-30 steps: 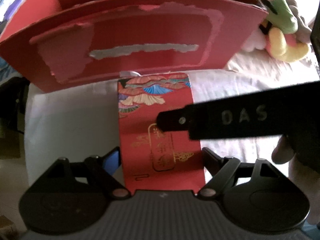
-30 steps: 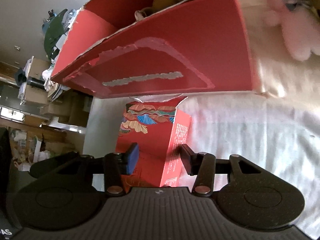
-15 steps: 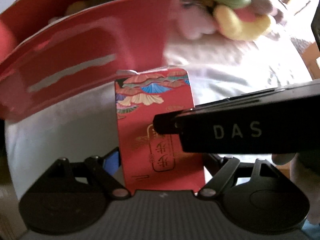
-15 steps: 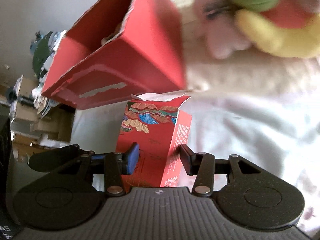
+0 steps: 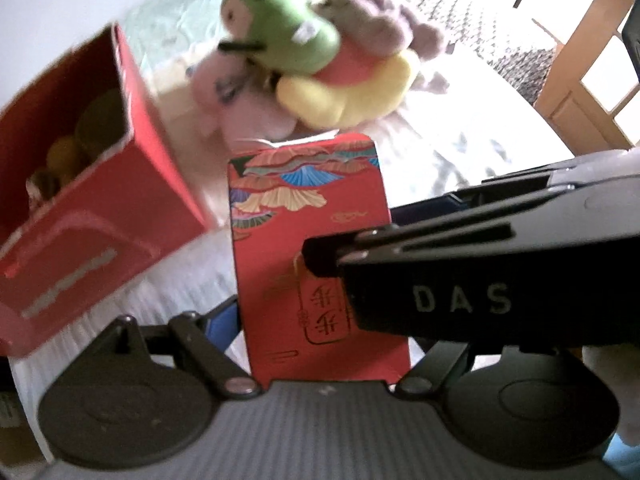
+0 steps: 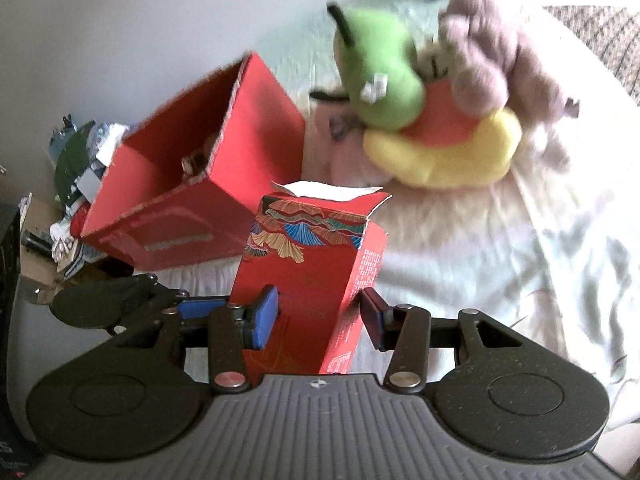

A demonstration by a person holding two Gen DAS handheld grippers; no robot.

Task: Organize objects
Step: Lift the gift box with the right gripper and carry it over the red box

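**Two grippers hold one small red box**

The small red box with the painted top sits between both grippers. The left gripper squeezes its wide sides, and the right gripper squeezes its narrow sides. To the left stands a big red box, open on top. Farther off, a green and yellow plush toy lies on the white bed sheet.

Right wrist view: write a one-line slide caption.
Both grippers hold a small red carton upright over the bed, open red box and plush toys behind.
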